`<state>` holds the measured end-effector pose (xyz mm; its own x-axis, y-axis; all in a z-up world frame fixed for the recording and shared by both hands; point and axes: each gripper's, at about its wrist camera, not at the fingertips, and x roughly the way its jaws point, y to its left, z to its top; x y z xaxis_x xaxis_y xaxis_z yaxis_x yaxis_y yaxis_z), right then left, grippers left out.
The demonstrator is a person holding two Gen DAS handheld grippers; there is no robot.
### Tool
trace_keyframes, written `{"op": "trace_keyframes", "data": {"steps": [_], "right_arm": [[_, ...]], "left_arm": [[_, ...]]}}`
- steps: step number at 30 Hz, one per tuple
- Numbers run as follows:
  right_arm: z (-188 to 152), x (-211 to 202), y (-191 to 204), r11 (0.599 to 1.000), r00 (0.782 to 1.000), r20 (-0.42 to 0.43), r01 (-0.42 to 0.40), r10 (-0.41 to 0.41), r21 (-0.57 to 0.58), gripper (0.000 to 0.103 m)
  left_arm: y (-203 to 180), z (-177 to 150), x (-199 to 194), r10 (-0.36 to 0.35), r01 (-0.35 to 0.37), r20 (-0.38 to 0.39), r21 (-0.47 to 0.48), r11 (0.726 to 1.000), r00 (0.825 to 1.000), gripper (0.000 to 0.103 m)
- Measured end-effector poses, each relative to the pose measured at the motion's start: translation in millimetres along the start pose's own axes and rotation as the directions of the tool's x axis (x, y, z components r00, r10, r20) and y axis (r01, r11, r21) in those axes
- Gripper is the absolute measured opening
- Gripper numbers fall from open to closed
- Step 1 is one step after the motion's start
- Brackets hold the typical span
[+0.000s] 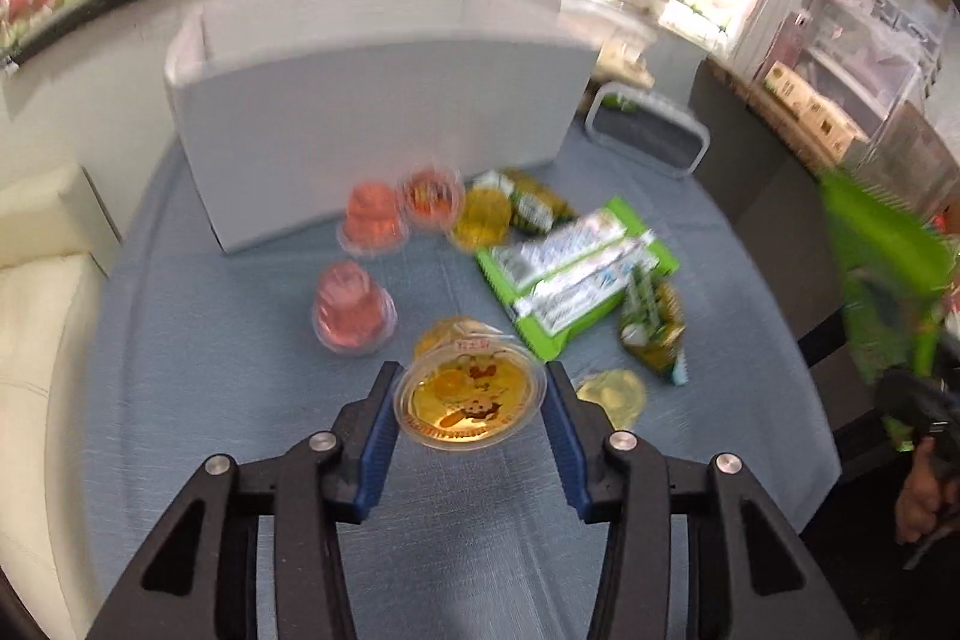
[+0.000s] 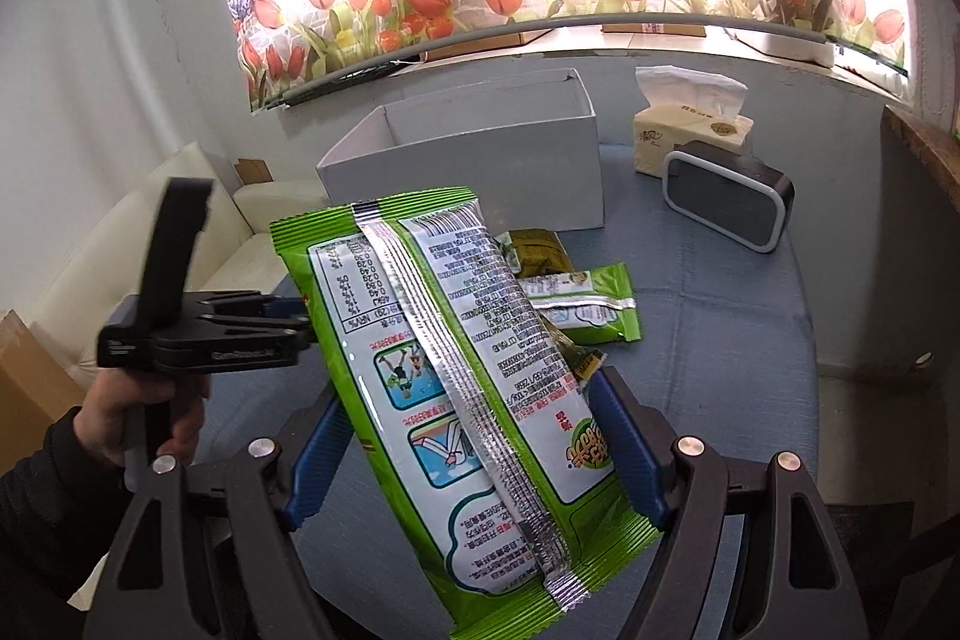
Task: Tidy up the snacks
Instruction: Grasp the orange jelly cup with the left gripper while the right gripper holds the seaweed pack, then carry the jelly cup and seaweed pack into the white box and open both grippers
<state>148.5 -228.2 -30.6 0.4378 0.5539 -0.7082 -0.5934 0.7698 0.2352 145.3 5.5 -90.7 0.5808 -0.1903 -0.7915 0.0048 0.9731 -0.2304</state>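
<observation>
In the left wrist view my left gripper (image 1: 472,376) is shut on a yellow jelly cup (image 1: 471,403), with a blue pad pressing each side of its rim. The cup's printed foil lid faces the camera above the blue tablecloth (image 1: 198,316). My right gripper (image 2: 471,391) is shut on a large green snack bag (image 2: 456,382), held up tilted with its printed back and silver seam towards the camera. That bag (image 1: 882,262) shows blurred at the right edge of the left wrist view. A hand holds the left gripper's body (image 2: 204,334) at the left; its fingertips are hidden behind the bag.
An open white box (image 1: 384,118) (image 2: 480,160) stands at the back of the table. In front of it lie pink jelly cups (image 1: 354,310), an orange cup (image 1: 432,196), yellow cups (image 1: 480,220), green packs (image 1: 576,274) and small olive packets (image 1: 651,328). A dark speaker (image 2: 726,202) and tissue pack (image 2: 690,124) sit back right.
</observation>
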Motion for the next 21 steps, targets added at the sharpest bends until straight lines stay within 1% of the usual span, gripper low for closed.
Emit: {"op": "trace_keyframes", "data": {"steps": [4, 6, 10, 14, 16, 17, 19, 21], "right_arm": [[18, 12, 3, 1.0, 1.0, -0.008, -0.009, 0.009, 0.025, 0.081], [34, 19, 8, 1.0, 1.0, -0.002, 0.003, -0.003, 0.014, 0.082], [81, 40, 18, 1.0, 0.999, 0.028, 0.03, -0.03, -0.004, 0.082], [139, 67, 25, 0.997, 0.997, 0.052, 0.064, -0.062, -0.034, 0.082], [167, 82, 25, 0.996, 0.995, 0.061, 0.084, -0.082, -0.041, 0.082], [180, 92, 24, 0.995, 0.995, 0.057, 0.088, -0.086, -0.043, 0.082], [201, 110, 20, 0.995, 0.994, 0.056, 0.095, -0.093, -0.031, 0.082], [220, 131, 17, 0.995, 0.995, 0.034, 0.096, -0.095, -0.023, 0.082]], "left_arm": [[3, 22, -35, -0.007, 0.007, 0.076, -0.003, 1.0, 0.997, 0.05], [9, 42, -51, -0.008, 0.011, 0.118, -0.025, 1.0, 0.993, 0.05], [23, 84, -68, 0.016, -0.006, 0.189, -0.054, 0.999, 0.982, 0.05], [40, 126, -70, 0.029, -0.011, 0.234, -0.08, 0.997, 0.972, 0.05], [51, 147, -68, 0.043, -0.022, 0.243, -0.092, 0.996, 0.969, 0.05], [57, 157, -65, 0.038, -0.014, 0.242, -0.1, 0.995, 0.969, 0.05], [73, 175, -54, 0.037, -0.011, 0.228, -0.114, 0.993, 0.973, 0.05], [84, 188, -40, 0.028, -0.004, 0.2, -0.121, 0.993, 0.979, 0.05]]}}
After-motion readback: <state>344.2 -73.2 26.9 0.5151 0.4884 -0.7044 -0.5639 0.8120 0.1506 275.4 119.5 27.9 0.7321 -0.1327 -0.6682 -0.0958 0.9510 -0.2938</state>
